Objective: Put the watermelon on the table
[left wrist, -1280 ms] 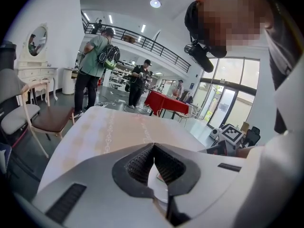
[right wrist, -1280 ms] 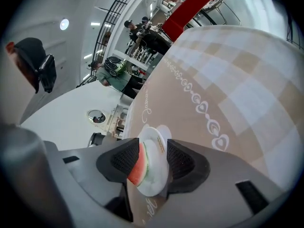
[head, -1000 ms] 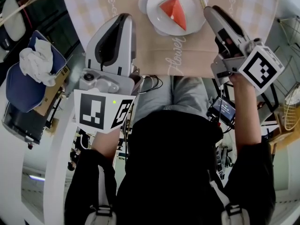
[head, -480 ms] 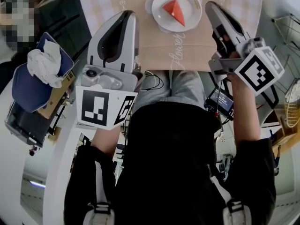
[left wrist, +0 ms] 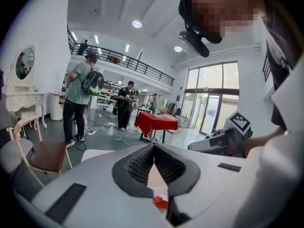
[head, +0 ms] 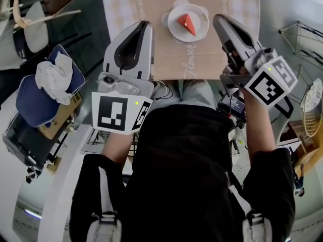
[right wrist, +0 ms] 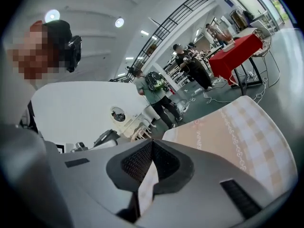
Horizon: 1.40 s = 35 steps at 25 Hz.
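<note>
Already the watermelon slice [head: 186,23] is set on its plate [head: 200,29] on the table [head: 151,1]. The left gripper [head: 145,24] and right gripper [head: 218,18] are closed on nothing, the right's jaws having just closed. The slice is judged light, soft, wet and easily bruised, and is best taken by the rind.

Head view looks steeply down; gripper views skim the table [head: 118,9].

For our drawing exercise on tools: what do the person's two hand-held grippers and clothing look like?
The left hand-held gripper and right hand-held gripper each have a smooth pale grey shell with black ribbed pads inside. Each carries a white cube with black square markers. The person wears a black top.
</note>
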Available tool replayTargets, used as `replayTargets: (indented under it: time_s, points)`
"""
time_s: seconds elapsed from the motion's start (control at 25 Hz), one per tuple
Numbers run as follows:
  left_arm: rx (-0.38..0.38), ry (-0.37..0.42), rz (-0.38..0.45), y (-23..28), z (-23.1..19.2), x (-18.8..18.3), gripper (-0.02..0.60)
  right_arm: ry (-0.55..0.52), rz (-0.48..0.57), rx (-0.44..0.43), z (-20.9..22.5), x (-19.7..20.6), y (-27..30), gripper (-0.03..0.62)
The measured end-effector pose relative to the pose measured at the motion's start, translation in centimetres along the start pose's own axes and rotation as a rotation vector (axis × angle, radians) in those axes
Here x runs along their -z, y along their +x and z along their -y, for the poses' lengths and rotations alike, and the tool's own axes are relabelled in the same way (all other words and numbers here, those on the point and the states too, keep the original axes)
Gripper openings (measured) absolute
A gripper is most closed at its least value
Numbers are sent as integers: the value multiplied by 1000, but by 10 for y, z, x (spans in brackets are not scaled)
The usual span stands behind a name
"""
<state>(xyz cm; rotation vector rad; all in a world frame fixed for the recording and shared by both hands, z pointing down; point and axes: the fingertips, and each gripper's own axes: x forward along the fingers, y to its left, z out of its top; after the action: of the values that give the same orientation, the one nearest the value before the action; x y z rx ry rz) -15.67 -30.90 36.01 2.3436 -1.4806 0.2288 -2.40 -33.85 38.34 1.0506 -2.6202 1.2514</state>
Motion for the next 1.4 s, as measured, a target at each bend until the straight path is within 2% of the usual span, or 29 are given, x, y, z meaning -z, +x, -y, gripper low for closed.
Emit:
replayTargets:
  time_s: [0.24, 0.48, 0.84, 1.2, 1.4]
  points:
    - [-17, 28, 55, -31, -1, -34, 9, -14, 47, -42, -45, -8, -16, 15]
    - [7, 28, 102, -57, 6, -51, 9, -96, 95, -11, -86, -34, -31, 15]
    - [9, 58, 138, -87, 18, -68, 9, -115, 142, -20, -113, -39, -54, 15]
    - [17, 94, 139, -107, 64, -69, 9, -105, 166, -43, -116, -28, -97, 15]
    - [-8, 127, 155, -123, 96, -69, 9, -149, 158, -51, -125, -21, -135, 15]
